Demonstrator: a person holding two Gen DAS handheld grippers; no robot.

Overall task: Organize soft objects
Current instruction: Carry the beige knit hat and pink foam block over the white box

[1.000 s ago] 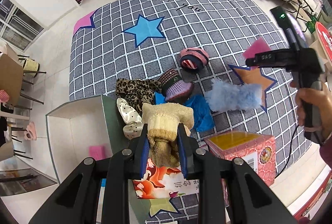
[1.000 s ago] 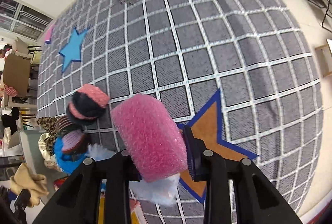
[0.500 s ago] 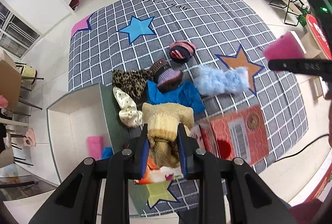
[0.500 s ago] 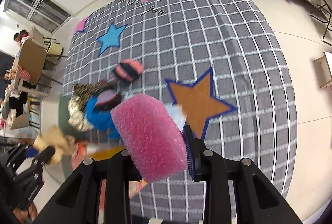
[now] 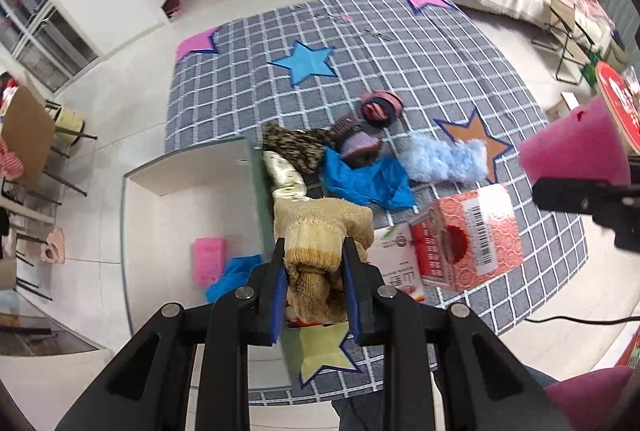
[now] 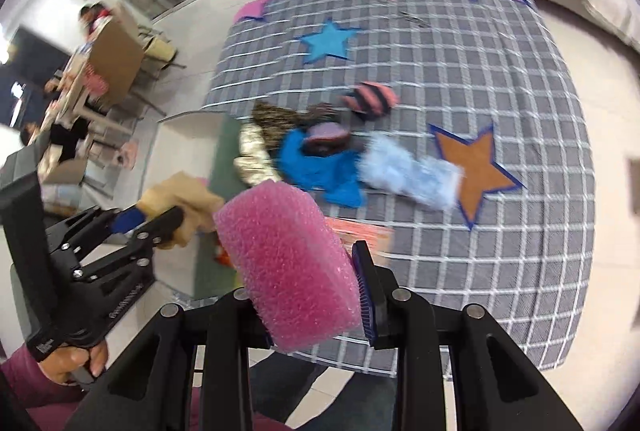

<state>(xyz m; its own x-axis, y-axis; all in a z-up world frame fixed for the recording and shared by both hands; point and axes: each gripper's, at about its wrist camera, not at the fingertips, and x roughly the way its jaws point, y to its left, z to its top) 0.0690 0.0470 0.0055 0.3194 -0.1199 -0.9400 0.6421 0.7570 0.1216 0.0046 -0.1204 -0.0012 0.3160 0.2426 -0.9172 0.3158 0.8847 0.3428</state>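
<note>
My left gripper (image 5: 316, 281) points steeply down, its fingers (image 5: 278, 295) pinching a tan knitted sock (image 5: 320, 235) by its cuff; the sock bulges out past the blue pads. My right gripper (image 6: 304, 291) has its fingers clamped on a pink sponge (image 6: 288, 259), which fills the gap and sticks out well beyond the tips. In the left wrist view that same sponge (image 5: 576, 151) shows at the right edge, raised above the rug.

Below me lies a grey checked rug (image 5: 400, 51) with coloured stars. Near its middle the other soft things sit in a loose heap: a leopard-print cloth (image 5: 296, 147), a cream satin piece (image 5: 284, 175), a crumpled blue cloth (image 5: 364, 179) with a purple knitted hat (image 5: 358, 147) resting on it, and a fluffy pale blue piece (image 5: 444, 163) just beside the orange star (image 5: 474, 135). A pink and navy striped roll (image 5: 380, 105) lies slightly apart, farther up the rug.

A white open box (image 5: 184, 183) stands at the rug's left edge; inside it lie a pink block (image 5: 208, 259) and a bit of blue fabric (image 5: 232, 273). A red tissue box (image 5: 468, 239) sits on the rug right of my left fingers.

In the right wrist view my left hand (image 6: 72, 359), in a maroon sleeve, grips the left handle. That view is blurred.
</note>
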